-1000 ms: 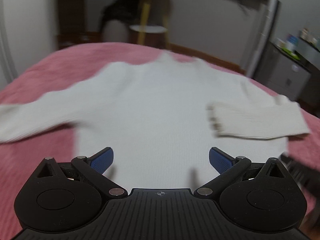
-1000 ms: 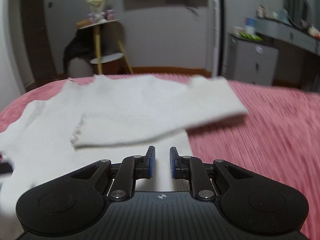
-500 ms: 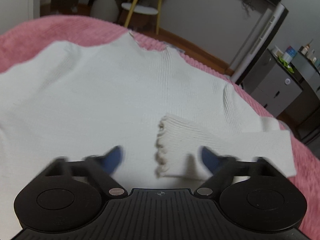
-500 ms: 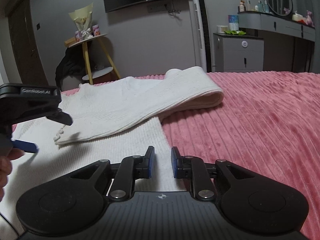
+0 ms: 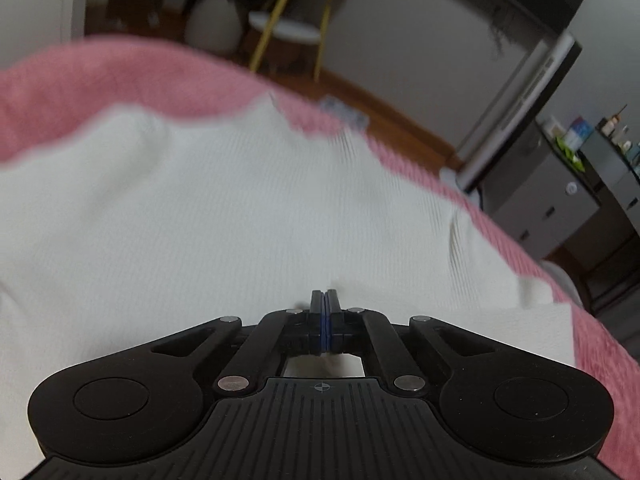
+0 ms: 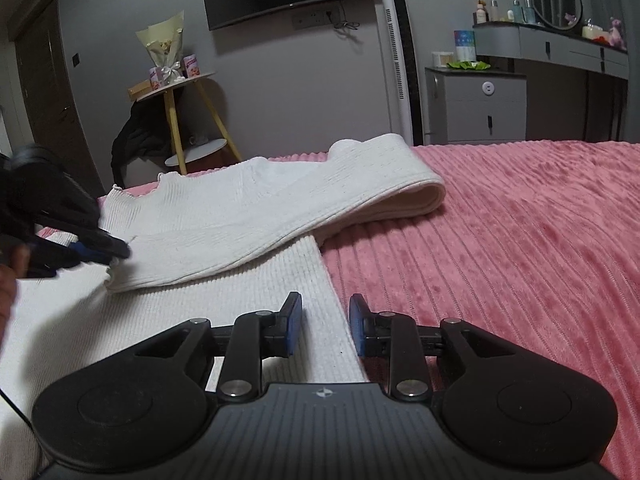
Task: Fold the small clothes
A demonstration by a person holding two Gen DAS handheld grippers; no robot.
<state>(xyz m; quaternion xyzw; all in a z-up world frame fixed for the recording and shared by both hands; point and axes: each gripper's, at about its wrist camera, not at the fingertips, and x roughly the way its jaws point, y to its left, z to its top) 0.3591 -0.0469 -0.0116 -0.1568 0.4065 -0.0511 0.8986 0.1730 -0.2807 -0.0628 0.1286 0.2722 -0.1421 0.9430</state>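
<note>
No readable writing. Left hand-held gripper [image 6: 108,250] pinches the folded sleeve cuff [image 6: 120,276] of the white ribbed knit sweater [image 5: 240,208] on the pink ribbed bed cover [image 6: 500,240]; right hand-held gripper [image 6: 325,330], jaws opening w/ gap, straddles the sweater's side edge, pads not pressing.

ribbed knit sweater [image 6: 248,216], plush bedspread [image 6: 500,240]

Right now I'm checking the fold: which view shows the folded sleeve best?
The right wrist view: the sleeve lies folded across the sweater, cuff to bend. The left wrist view shows only a bit of it at its right edge.

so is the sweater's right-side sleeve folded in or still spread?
Folded in: the sleeve lies doubled across the sweater body, cuff toward the left gripper.
</note>
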